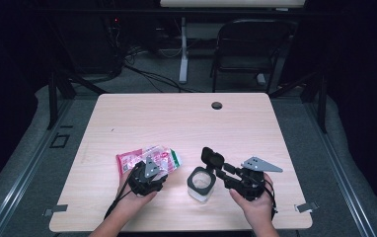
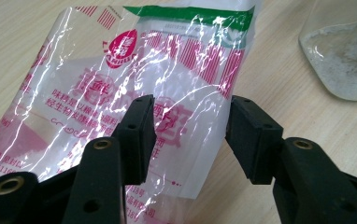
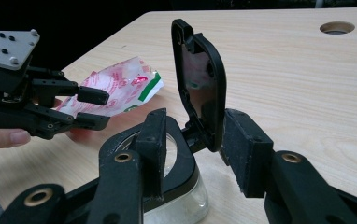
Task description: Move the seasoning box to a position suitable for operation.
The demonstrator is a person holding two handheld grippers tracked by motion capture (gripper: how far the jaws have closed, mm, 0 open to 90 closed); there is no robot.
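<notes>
A pale wooden table (image 1: 176,118) on grey floor (image 1: 28,163) — dark folding chair (image 1: 248,47) behind, room dim.

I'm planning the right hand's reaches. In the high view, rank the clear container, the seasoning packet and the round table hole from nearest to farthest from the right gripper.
1. Clear container: just left of the right gripper, whose jaws are at its raised lid.
2. Seasoning packet: farther left, under the left gripper.
3. Table hole: far edge.
</notes>
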